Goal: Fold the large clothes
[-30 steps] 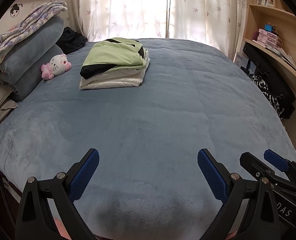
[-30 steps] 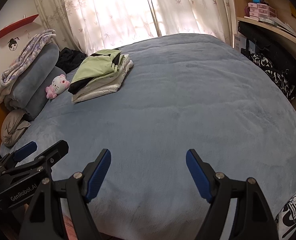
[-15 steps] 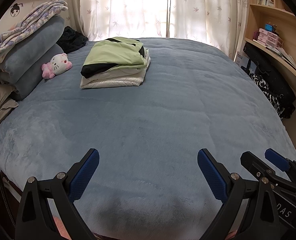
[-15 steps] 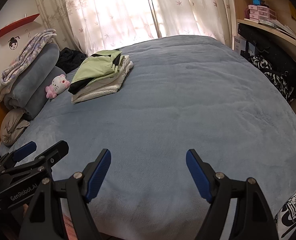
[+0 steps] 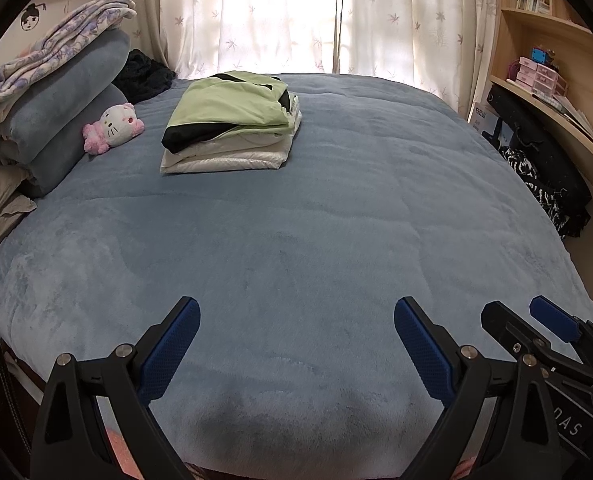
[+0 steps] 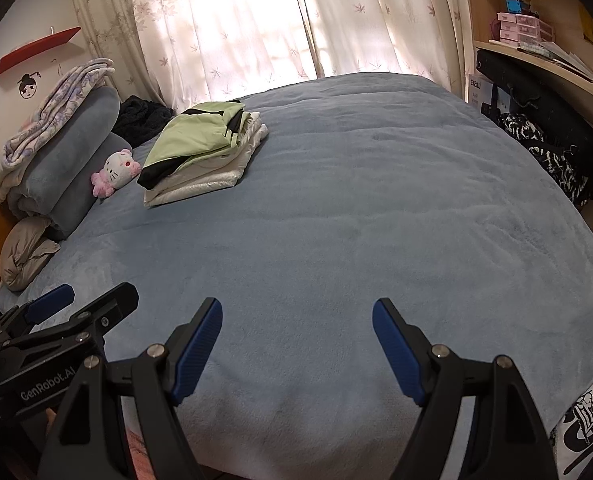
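A stack of folded clothes, green and black on top of white [image 5: 232, 120], lies at the far left of the blue bed [image 5: 316, 220]; it also shows in the right wrist view [image 6: 204, 148]. My left gripper [image 5: 296, 344] is open and empty over the bed's near edge. My right gripper [image 6: 296, 344] is open and empty beside it, to its right. Each gripper shows at the edge of the other's view: the right one [image 5: 536, 332], the left one [image 6: 80, 308].
Rolled blue blankets [image 5: 56, 112] and a pink and white plush toy [image 5: 114, 124] sit at the bed's left side. A dark garment [image 5: 144, 74] lies by the curtains. Black and patterned clothes [image 5: 544, 184] hang below the shelf on the right.
Both grippers stay open and nearly still. The views have shifted only slightly.
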`<state>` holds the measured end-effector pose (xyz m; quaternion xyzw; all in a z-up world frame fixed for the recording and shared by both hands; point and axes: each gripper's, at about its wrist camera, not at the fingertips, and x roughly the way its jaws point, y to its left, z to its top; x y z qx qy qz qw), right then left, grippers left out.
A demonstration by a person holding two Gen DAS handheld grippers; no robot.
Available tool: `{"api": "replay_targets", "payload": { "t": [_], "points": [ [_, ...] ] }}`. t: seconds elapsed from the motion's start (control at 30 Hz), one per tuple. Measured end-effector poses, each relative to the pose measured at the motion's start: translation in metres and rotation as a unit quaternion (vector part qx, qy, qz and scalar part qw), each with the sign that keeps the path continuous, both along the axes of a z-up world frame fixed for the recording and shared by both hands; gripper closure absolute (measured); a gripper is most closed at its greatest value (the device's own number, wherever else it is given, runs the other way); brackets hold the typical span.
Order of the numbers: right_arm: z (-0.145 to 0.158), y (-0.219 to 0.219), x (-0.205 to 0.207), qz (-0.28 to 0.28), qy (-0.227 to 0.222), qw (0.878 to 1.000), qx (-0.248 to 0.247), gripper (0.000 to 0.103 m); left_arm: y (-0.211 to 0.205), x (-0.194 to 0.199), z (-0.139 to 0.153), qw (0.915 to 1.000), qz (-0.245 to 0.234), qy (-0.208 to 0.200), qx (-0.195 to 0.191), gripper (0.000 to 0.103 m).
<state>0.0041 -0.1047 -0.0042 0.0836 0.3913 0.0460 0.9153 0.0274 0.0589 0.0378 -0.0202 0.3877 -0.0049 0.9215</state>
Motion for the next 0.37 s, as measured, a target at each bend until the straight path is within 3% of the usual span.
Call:
{"api": "replay_targets", "payload": {
  "t": [0.37],
  "points": [
    [0.0013,0.0003,-0.0011,0.006,-0.002,1.0,0.002,0.025,-0.0038,-0.0013,-0.0013,1.0,0.007,0.005,0.006,0.007]
  ]
}}
